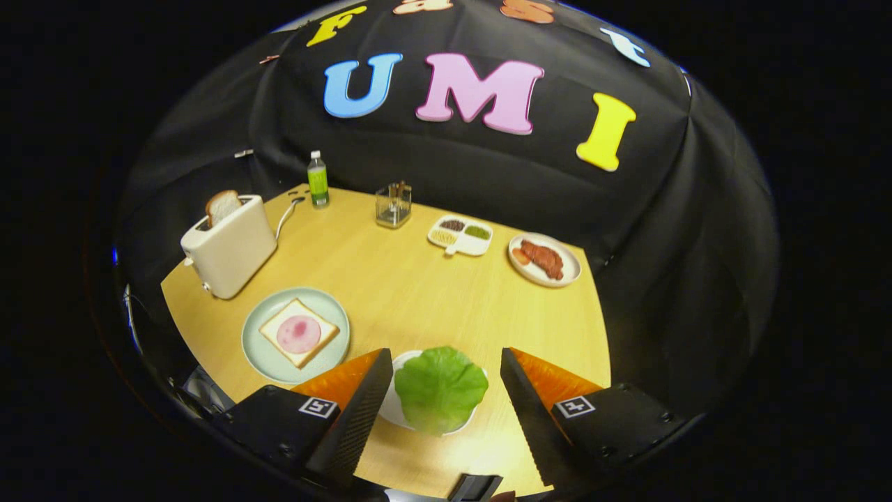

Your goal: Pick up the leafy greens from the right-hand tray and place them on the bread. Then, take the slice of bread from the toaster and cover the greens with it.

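A green leaf of lettuce (pixel 440 388) lies on a small white plate (pixel 390 408) right between my fingers. My gripper (pixel 446 369) is open, one finger on each side of the leaf and not touching it. To the left of the fingers a pale green plate (pixel 259 348) carries a slice of bread (pixel 299 332) topped with a round pink slice of ham. Further back on the left stands a cream toaster (pixel 228 245) with a slice of bread (pixel 221 206) sticking up out of its slot.
Beyond the fingers on the wooden table (pixel 418 286) are a white divided dish (pixel 460 235) of condiments, a plate of cooked meat (pixel 545 259), a clear holder (pixel 394 205) and a green bottle (pixel 318 180). The toaster's cord runs toward the bottle.
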A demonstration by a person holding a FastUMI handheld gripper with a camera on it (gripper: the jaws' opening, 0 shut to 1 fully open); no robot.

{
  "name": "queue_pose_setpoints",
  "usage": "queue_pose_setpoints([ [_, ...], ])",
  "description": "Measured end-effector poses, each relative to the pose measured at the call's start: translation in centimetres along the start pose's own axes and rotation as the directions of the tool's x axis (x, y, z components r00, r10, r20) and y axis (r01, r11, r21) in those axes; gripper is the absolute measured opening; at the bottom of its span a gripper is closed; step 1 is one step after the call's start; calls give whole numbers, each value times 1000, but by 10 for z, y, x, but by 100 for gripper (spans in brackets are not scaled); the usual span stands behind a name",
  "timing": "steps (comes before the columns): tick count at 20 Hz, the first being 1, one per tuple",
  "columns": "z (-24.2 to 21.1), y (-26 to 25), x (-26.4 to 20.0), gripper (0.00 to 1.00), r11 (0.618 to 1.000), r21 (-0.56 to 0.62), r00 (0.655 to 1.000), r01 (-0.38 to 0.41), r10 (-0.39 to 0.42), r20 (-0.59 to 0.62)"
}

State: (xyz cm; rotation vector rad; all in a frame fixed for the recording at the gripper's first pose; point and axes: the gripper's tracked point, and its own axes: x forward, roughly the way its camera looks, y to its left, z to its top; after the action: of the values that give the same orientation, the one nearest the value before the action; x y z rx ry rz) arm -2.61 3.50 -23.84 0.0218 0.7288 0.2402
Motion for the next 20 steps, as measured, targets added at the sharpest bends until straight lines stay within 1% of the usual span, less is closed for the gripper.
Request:
queue_pose_setpoints([
  [3, -37, 2, 25, 95, 1000, 28, 995, -3, 6, -100],
  [6, -63, -1, 50, 90, 998, 63, 983, 16, -4, -184],
  [8, -79, 5, 65, 89, 996, 86, 974, 10, 10, -228],
  [12, -101, 5, 88, 81, 995, 95, 956, 26, 3, -292],
  [13, -106, 7, 91, 77, 994, 106, 952, 26, 8, -307],
  [15, -114, 11, 95, 74, 992, 128, 943, 19, 25, -331],
  [18, -116, 10, 95, 71, 986, 169, 940, 15, 44, -339],
  [19, -116, 8, 96, 67, 985, 171, 939, 16, 44, -341],
  [20, -116, 8, 95, 59, 986, 169, 939, 12, 47, -342],
])
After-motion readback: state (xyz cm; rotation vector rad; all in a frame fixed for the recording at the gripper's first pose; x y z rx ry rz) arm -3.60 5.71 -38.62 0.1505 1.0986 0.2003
